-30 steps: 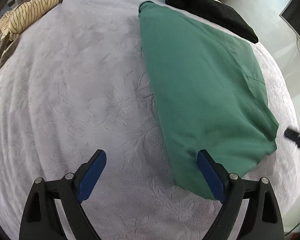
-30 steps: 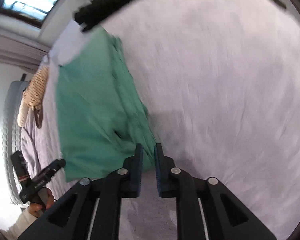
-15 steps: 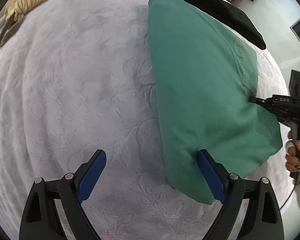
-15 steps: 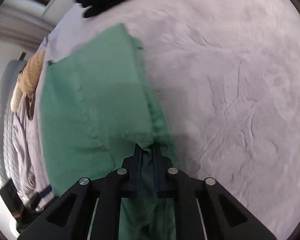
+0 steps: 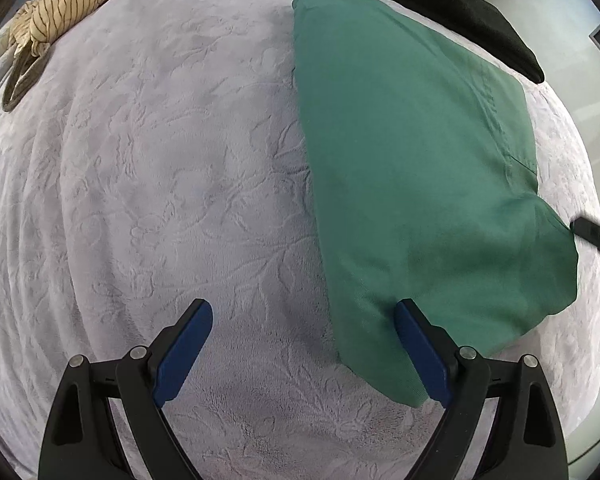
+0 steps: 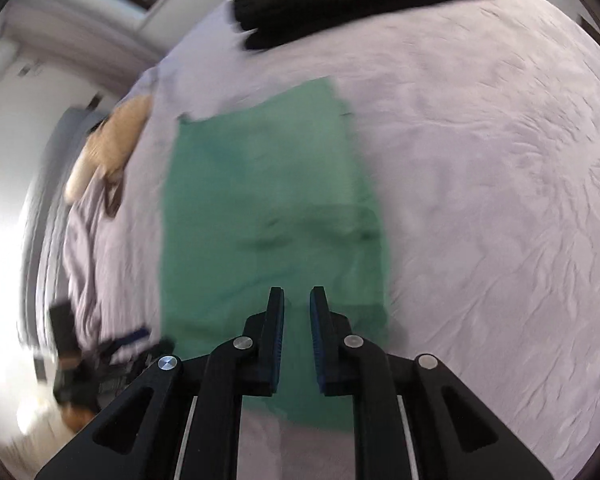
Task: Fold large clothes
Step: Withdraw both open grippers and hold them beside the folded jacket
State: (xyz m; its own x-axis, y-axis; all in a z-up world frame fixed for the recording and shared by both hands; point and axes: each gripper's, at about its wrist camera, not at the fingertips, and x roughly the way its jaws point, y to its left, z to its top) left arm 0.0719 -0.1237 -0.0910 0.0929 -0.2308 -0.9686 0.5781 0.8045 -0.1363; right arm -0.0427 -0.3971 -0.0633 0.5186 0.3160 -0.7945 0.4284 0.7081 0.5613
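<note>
The left claw (image 5: 302, 346) is wide open above the bed (image 5: 160, 184). Its right blue finger (image 5: 418, 354) is over the edge of the folded green cloth (image 5: 416, 184). A black cloth (image 5: 448, 12) and a striped cloth (image 5: 66, 8) lie far back.

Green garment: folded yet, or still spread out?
Folded. The green garment lies as a compact panel on the bed, with doubled layers at its near edge.

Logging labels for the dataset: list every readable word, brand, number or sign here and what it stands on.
None can be read.
Green garment: no print or tag shows.
Black garment: plain.
Striped garment: stripes only.
Left gripper and right gripper: no markings show.
</note>
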